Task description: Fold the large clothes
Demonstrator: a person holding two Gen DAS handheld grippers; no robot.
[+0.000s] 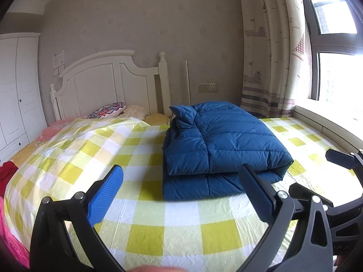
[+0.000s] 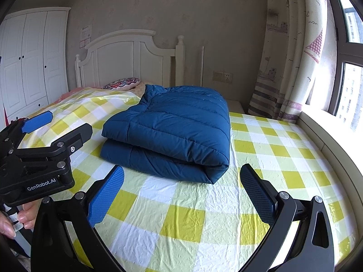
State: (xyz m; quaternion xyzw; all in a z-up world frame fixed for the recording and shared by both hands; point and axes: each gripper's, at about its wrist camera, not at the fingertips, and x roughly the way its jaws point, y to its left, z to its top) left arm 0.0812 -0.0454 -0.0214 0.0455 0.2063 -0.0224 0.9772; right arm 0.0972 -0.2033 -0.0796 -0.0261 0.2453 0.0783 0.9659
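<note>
The blue padded coat lies folded into a thick rectangular bundle on the checked yellow bedspread, near the middle of the bed and below the white headboard. Judging by its neat stacked layers, the folding looks done or nearly so; at most a little squaring up or pressing flat may be left. Going left to right, the left tongs hang over bare bedspread with their arms wide apart and nothing between them, the coat just ahead and a little to the right. The right tongs are also spread wide and empty, with the coat's near folded edge close in front, not touching.
</note>
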